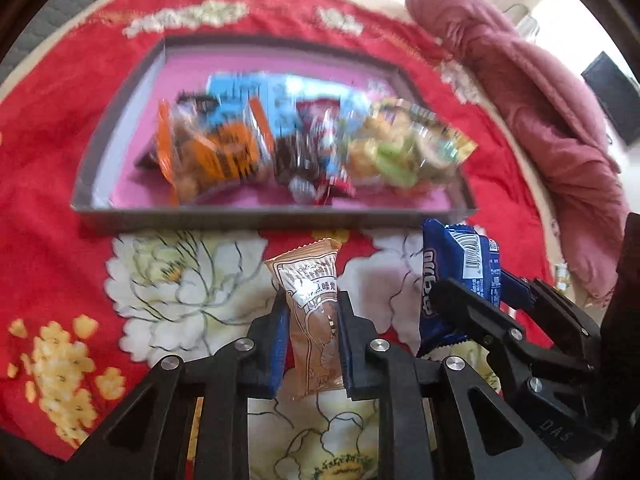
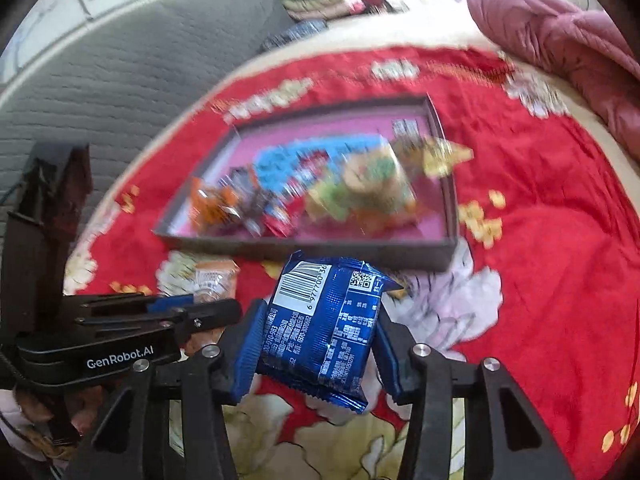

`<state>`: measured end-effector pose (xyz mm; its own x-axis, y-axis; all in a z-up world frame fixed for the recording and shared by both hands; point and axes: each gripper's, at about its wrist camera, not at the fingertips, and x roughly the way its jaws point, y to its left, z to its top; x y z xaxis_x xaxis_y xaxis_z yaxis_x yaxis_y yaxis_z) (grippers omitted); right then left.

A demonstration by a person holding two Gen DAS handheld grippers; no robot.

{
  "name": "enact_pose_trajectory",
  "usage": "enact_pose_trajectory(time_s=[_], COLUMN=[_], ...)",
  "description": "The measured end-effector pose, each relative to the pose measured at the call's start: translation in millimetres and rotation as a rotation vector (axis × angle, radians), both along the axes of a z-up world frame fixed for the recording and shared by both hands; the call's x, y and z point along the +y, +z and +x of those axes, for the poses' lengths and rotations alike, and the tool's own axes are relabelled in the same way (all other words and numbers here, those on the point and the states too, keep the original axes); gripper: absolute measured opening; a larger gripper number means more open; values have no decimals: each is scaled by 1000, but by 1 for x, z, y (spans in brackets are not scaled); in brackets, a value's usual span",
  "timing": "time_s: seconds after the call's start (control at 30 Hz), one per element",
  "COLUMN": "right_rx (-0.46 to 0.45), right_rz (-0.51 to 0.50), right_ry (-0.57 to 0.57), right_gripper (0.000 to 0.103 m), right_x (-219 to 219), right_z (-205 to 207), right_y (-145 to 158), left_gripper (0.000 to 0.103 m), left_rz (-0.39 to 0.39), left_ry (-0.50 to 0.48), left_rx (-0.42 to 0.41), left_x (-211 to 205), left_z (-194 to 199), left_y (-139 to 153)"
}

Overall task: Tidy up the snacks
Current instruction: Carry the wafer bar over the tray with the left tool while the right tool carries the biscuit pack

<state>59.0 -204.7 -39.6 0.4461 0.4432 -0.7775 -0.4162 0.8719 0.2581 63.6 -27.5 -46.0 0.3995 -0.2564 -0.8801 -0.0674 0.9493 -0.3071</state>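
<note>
My left gripper point(image 1: 312, 304) is shut on a tan snack packet point(image 1: 310, 300), which stands upright between the blue pads above the red floral cloth. The same packet point(image 2: 212, 280) shows small at the left of the right wrist view, ahead of the left gripper point(image 2: 224, 306). My right gripper point(image 2: 316, 320) is shut on a blue foil snack packet point(image 2: 324, 320), barcode facing up. That blue packet point(image 1: 460, 268) and the right gripper point(image 1: 484, 292) appear at the right of the left wrist view. Beyond both lies a shallow grey tray point(image 1: 276, 218) with a pink floor, holding several snack bags.
A red blanket with white and yellow flowers point(image 1: 52, 128) covers the surface. A crumpled pink quilt point(image 1: 532, 92) lies at the far right. A grey quilted cushion point(image 2: 120, 68) sits behind the blanket on the left. The tray rim point(image 2: 320, 246) lies just past the blue packet.
</note>
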Motion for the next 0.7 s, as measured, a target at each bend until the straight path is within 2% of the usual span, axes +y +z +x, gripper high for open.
enact_pose_trajectory(time_s=[0.13, 0.3, 0.7], right_rx=[-72, -131, -159], right_rz=[62, 87, 78], right_ry=[21, 40, 62], right_gripper=[50, 50, 50], right_x=[2, 8, 27], right_z=[0, 13, 61], right_y=[18, 30, 28], left_gripper=[22, 22, 22], left_rz=[10, 29, 72], left_ry=[28, 67, 158], left_rx=[-68, -118, -133], left_x=[12, 29, 55], left_z=[2, 14, 61], left_y=[25, 41, 30])
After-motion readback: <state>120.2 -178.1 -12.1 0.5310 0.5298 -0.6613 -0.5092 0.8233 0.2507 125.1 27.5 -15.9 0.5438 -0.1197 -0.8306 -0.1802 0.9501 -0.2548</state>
